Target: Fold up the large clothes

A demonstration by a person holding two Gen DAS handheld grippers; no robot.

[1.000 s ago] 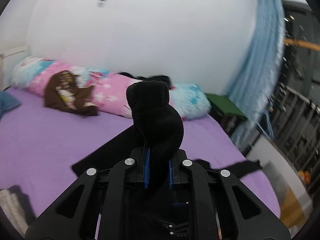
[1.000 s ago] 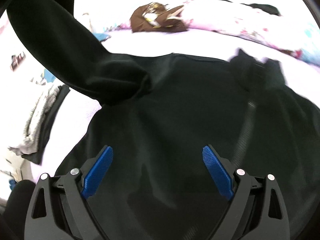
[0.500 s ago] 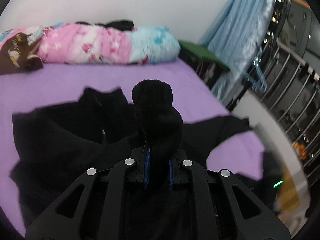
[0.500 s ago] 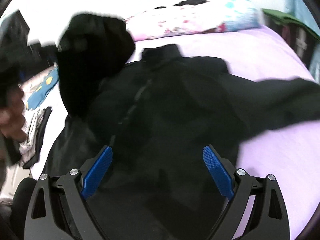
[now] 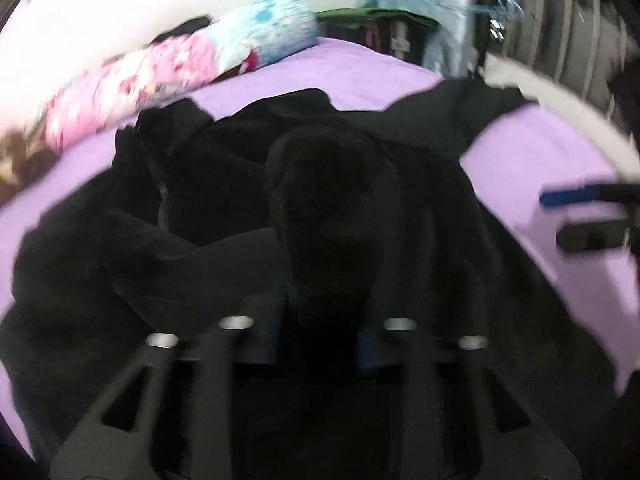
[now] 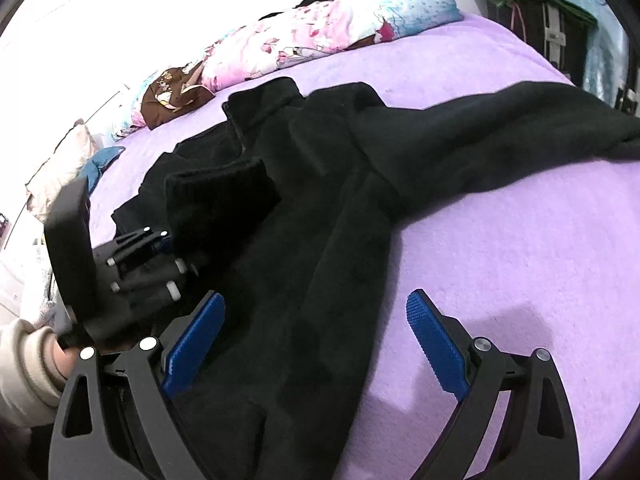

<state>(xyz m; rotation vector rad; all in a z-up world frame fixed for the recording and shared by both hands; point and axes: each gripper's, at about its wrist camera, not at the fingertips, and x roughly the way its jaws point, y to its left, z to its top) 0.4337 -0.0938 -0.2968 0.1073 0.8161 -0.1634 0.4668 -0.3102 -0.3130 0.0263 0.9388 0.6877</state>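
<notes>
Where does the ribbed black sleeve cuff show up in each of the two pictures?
Left wrist view: cuff fills the centre, between the opening left tongs.
Right wrist view: cuff sits left of centre, at those tongs' tips.
Shared landmark: the pink-and-blue bolster at the bed's far edge.

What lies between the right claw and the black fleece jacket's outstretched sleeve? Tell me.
Nothing visible. The right claw hangs open over the black fleece jacket on the purple bedsheet; its outstretched sleeve lies bare. The left claw is off to the other side.
</notes>
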